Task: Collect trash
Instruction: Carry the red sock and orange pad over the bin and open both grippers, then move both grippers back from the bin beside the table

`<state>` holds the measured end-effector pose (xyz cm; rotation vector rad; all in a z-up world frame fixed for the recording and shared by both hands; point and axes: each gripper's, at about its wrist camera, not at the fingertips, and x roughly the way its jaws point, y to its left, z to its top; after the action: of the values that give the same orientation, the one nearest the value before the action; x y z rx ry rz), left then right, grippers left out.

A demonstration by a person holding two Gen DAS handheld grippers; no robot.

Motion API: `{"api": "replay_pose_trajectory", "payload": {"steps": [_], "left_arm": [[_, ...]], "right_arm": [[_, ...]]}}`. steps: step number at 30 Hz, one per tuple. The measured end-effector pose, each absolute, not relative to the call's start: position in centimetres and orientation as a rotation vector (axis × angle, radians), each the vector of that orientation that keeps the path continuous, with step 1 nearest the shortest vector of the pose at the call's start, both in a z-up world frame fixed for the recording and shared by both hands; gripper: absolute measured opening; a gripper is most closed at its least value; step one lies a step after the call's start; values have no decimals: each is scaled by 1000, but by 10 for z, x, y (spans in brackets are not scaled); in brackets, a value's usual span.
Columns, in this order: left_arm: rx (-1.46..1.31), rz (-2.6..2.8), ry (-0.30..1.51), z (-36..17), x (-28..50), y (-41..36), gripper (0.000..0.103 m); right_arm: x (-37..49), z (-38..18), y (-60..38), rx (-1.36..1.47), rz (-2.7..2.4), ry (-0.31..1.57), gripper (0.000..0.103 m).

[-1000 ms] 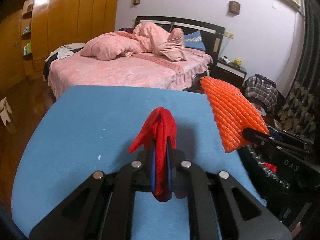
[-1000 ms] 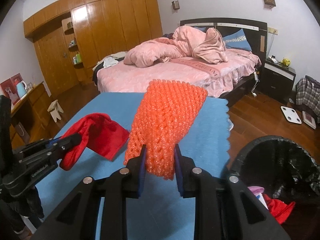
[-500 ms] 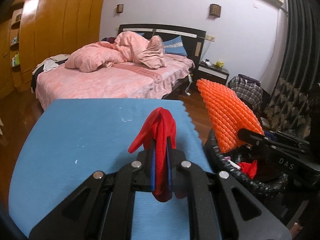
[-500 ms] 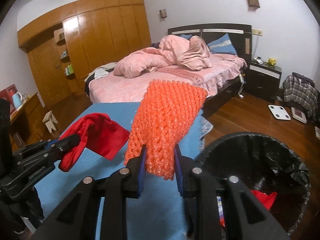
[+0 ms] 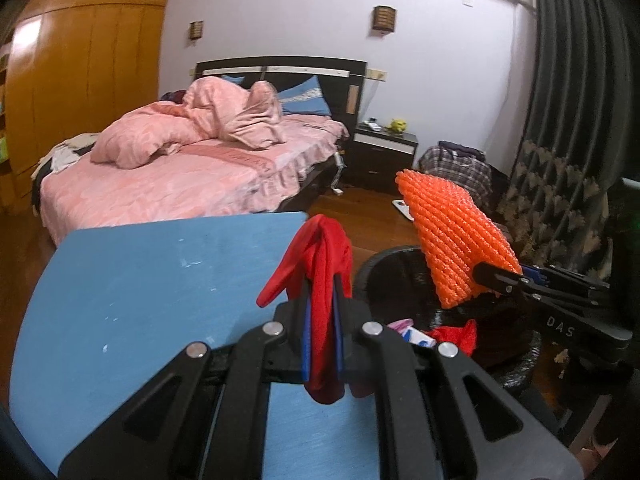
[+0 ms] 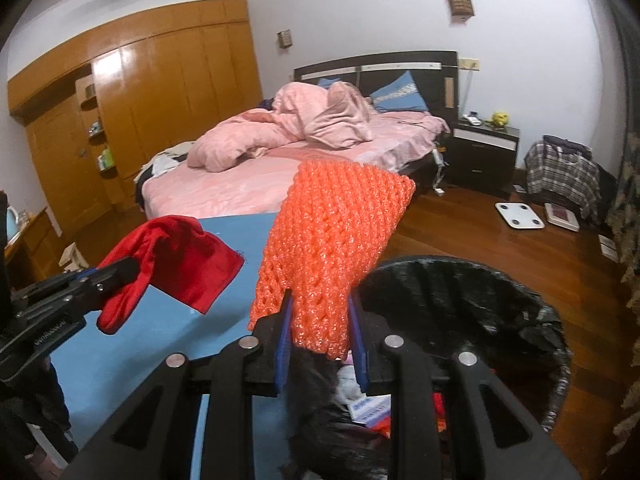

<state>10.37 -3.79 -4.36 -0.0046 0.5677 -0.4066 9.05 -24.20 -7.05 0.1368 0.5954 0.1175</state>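
My left gripper (image 5: pixel 320 320) is shut on a red cloth (image 5: pixel 320 264) and holds it over the right edge of the blue table (image 5: pixel 140 280), beside the bin. My right gripper (image 6: pixel 320 320) is shut on an orange foam net (image 6: pixel 332 240) and holds it above the near rim of the black-lined trash bin (image 6: pixel 520 304). The bin (image 5: pixel 396 264) holds red and white scraps. The red cloth (image 6: pixel 180 264) and left gripper (image 6: pixel 116 272) show at the left in the right wrist view. The net (image 5: pixel 452 236) and right gripper (image 5: pixel 488 276) show at the right in the left wrist view.
A bed with pink bedding (image 5: pixel 180 168) stands behind the table. A dark nightstand (image 6: pixel 484 152), a plaid bag (image 6: pixel 560 172) and a white scale (image 6: pixel 518 214) are on the wooden floor at the right. A patterned curtain (image 5: pixel 560 184) hangs far right. Wooden wardrobes (image 6: pixel 160 100) line the left wall.
Both grippers have moved right, off the table toward the bin, each still holding its item. The bin now lies under the orange net and close beside the red cloth.
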Motion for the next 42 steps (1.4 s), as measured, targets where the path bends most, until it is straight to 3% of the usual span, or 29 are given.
{"api": "replay_pose_trajectory", "payload": {"steps": [31, 34, 35, 36, 40, 42], "left_arm": [[46, -646, 623, -67, 146, -185, 8], [40, -655, 643, -71, 152, -192, 27], [30, -657, 652, -74, 155, -192, 45], [21, -652, 657, -75, 157, -190, 56], [27, -615, 675, -81, 162, -181, 65], [26, -583, 674, -81, 163, -173, 76]], "right_arm": [[75, -102, -370, 187, -108, 642, 26], [79, -107, -375, 185, -128, 651, 34], [80, -110, -378, 187, -134, 658, 40], [82, -112, -379, 186, -141, 665, 46], [81, -118, -383, 190, -156, 675, 64], [79, -119, -384, 194, -164, 673, 85]]}}
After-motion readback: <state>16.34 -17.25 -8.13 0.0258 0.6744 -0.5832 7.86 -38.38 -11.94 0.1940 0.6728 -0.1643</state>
